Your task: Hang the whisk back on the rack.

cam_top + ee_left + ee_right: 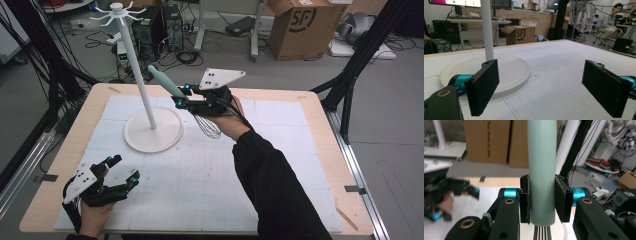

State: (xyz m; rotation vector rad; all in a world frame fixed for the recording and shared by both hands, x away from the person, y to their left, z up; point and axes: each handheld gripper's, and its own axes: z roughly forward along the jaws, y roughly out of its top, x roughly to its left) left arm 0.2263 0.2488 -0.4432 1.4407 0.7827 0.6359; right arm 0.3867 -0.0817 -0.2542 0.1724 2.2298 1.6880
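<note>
A whisk with a pale green handle (165, 82) and wire loops (207, 126) is held in the air over the mat, handle pointing up and left toward the white stand's pole (137, 75). My right gripper (183, 96) is shut on that handle (541, 170), just above where the wires (543, 233) begin. The stand has a round base (152, 130) and hooks (119, 12) at its top. My left gripper (124, 170) rests low near the front left of the mat, open, with nothing between its pads (482, 86); the stand's base (509, 67) lies just beyond them.
A white gridded mat (280, 165) covers most of the wooden table (310, 97). Beyond the far edge are a cardboard box (300, 27), computer cases (155, 27) and cables on the floor. Black frame legs (350, 75) stand at the right.
</note>
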